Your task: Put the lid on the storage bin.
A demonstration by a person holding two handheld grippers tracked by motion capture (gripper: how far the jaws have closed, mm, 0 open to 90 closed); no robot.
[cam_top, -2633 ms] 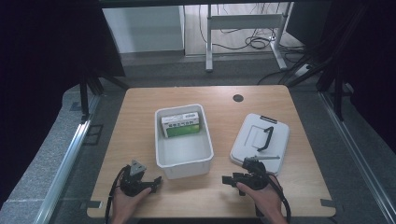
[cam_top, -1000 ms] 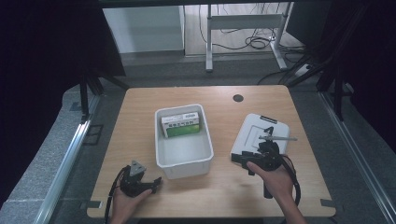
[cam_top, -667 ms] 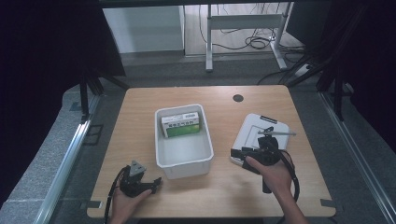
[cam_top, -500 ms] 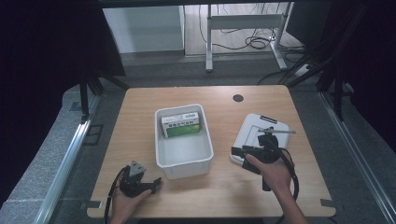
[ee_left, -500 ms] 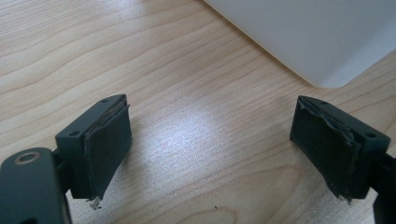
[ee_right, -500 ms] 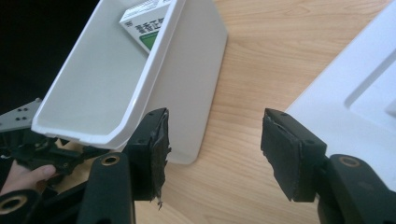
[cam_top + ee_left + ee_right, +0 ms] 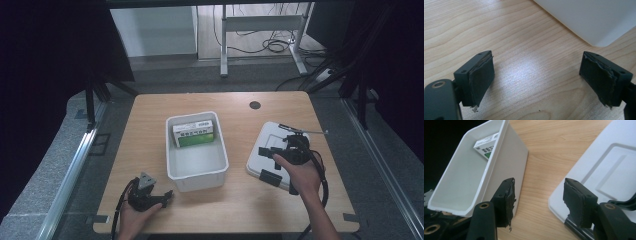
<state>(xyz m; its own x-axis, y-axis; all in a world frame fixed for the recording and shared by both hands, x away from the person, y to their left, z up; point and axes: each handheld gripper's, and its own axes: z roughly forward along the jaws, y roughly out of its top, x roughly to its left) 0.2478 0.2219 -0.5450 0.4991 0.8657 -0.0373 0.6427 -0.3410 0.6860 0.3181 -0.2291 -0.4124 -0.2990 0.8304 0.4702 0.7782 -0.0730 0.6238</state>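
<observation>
A white bin [image 7: 196, 172] stands mid-table with a green and white box [image 7: 196, 134] leaning at its far end. To its right lies a flat white lid [image 7: 270, 137]. My right gripper [image 7: 267, 164] hovers open over the lid's left edge. In the right gripper view the right gripper [image 7: 537, 192] has one jaw by the bin [image 7: 509, 157] wall and the other above the lid [image 7: 604, 165], with nothing between them. My left gripper [image 7: 167, 195] rests open near the table's front edge. In the left gripper view the left gripper [image 7: 536, 72] frames bare wood, and the bin's corner [image 7: 599, 22] lies beyond.
The wooden table [image 7: 150, 125] has a round dark grommet [image 7: 255, 105] at its far middle. A black handle [image 7: 624, 203] sits on the lid close to my right jaw. Metal rails and dark curtains flank the table, and cables lie on the floor behind.
My right gripper has travelled from the table's front edge forward to the lid's left edge, then settled there. The left gripper, bin and box have stayed put.
</observation>
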